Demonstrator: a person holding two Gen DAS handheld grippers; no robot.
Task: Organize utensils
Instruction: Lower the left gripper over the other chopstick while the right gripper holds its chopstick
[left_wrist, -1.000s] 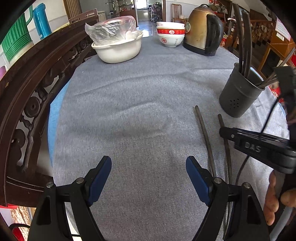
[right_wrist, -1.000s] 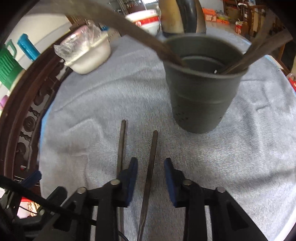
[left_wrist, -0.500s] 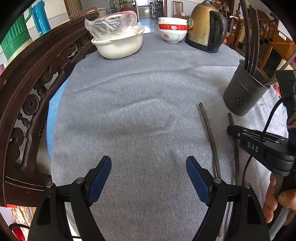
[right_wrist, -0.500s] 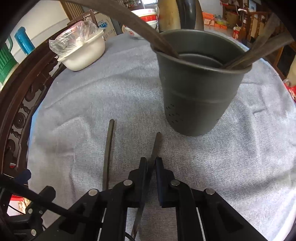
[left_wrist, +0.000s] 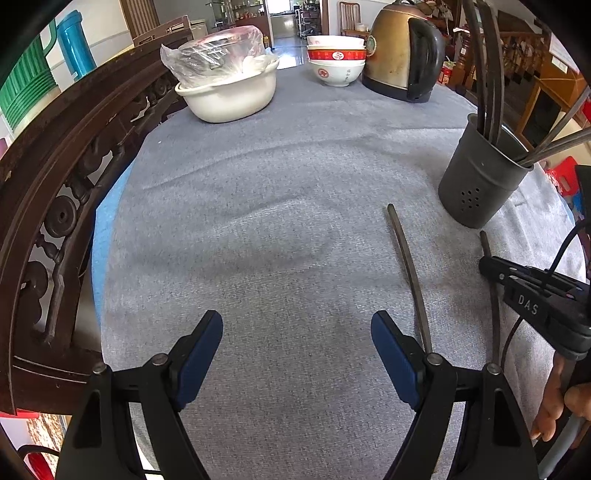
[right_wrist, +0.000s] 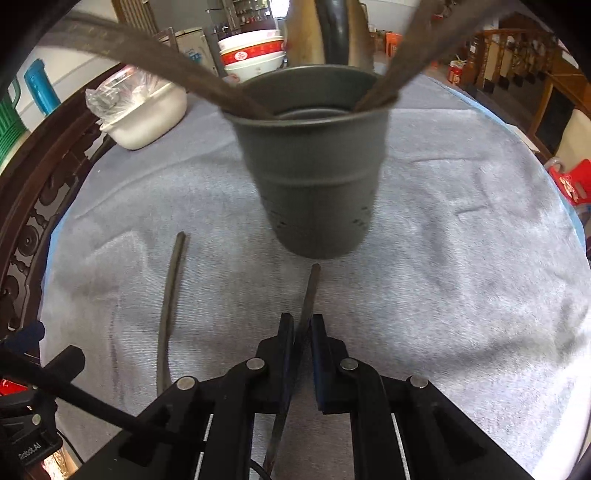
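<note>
A dark grey utensil holder stands on the grey cloth with several dark chopsticks leaning in it; it also shows in the left wrist view. My right gripper is shut on a dark chopstick whose tip points at the holder's base. A second chopstick lies on the cloth to its left, also in the left wrist view. My left gripper is open and empty above the cloth, left of both chopsticks. The right gripper shows at the right edge of the left wrist view.
A white basin covered in plastic, stacked red and white bowls and a brass kettle stand at the far side of the table. A carved dark wood chair back runs along the left edge.
My right gripper has closed on the right-hand chopstick and moved closer to the holder. My left gripper has stayed open.
</note>
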